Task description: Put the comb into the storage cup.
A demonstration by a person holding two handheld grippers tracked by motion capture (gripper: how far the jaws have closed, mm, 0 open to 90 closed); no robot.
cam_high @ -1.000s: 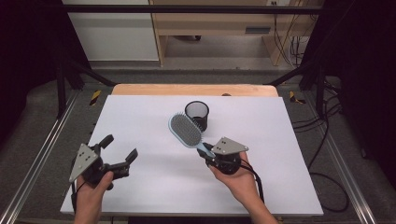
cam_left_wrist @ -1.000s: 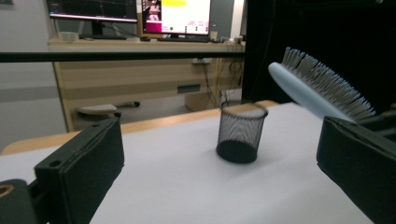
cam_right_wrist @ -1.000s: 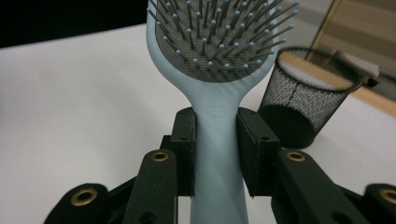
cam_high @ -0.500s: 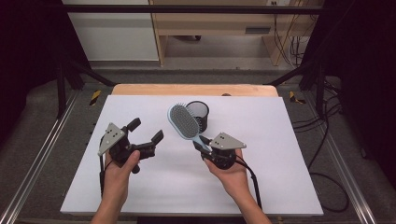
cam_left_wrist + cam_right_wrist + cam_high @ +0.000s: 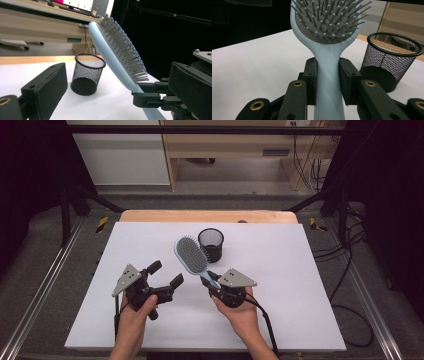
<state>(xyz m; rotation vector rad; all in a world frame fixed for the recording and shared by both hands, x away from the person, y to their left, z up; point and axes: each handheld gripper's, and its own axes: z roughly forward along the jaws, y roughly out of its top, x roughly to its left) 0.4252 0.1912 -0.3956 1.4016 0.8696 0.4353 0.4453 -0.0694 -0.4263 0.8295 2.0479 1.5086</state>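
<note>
A light blue hairbrush (image 5: 190, 254) is held by its handle in my right gripper (image 5: 214, 283), whose jaws are shut on it. Its bristled head slants up and away toward the left. In the right gripper view the pads (image 5: 348, 80) press both sides of the handle (image 5: 328, 85). A black mesh cup (image 5: 211, 244) stands upright just behind the brush head. My left gripper (image 5: 165, 273) hovers left of the brush, open and holding nothing. From the left gripper view the brush (image 5: 117, 57) rises ahead of its jaws, with the cup (image 5: 87, 75) behind it.
Both hands work over a white tabletop (image 5: 300, 270) with a wooden strip (image 5: 210, 216) along its far edge. Metal rails run down both sides, with cables (image 5: 350, 270) on the floor at the right. A wooden bench stands beyond the table.
My left gripper has moved rightward and a little forward, from the table's left part to beside the brush. The right gripper and brush have stayed almost in place.
</note>
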